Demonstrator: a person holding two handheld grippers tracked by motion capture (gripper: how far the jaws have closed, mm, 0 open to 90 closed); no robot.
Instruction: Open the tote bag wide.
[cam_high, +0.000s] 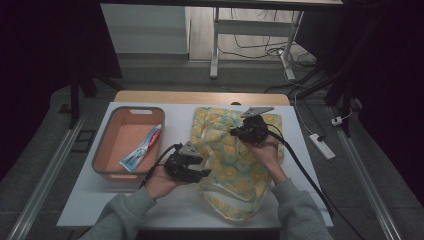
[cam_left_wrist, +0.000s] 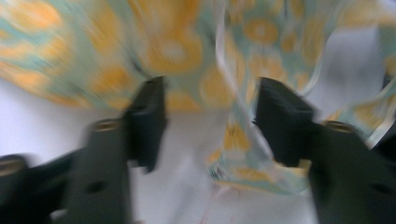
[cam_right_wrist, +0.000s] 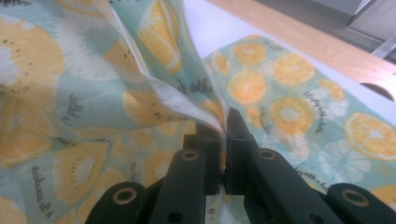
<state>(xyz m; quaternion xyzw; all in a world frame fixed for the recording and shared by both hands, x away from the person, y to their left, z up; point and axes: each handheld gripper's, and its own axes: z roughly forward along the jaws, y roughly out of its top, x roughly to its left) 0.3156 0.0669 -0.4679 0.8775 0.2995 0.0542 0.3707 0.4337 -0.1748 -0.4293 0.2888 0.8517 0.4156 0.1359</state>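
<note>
Orange bin (cam_high: 112, 131) at table's left edge holds toothpaste tube (cam_high: 141, 148). Right gripper (cam_right_wrist: 223, 122) pinches fruit-print bag (cam_right_wrist: 84, 79); left gripper (cam_left_wrist: 210, 112) spread.

White desk (cam_high: 90, 200), wood strip (cam_high: 200, 97) along its far edge. On the desk's left part sits an orange bin (cam_high: 112, 131) with a grey rim; a toothpaste tube (cam_high: 141, 148) lies in it, slanted, cap end toward the far right corner. Floor behind the desk: power strip (cam_high: 321, 145) to the right, just off the desk's edge; loose cables (cam_high: 260, 50) farther back around the white legs (cam_high: 215, 45) of another table. Metal rails (cam_high: 45, 175) run along both sides.
</note>
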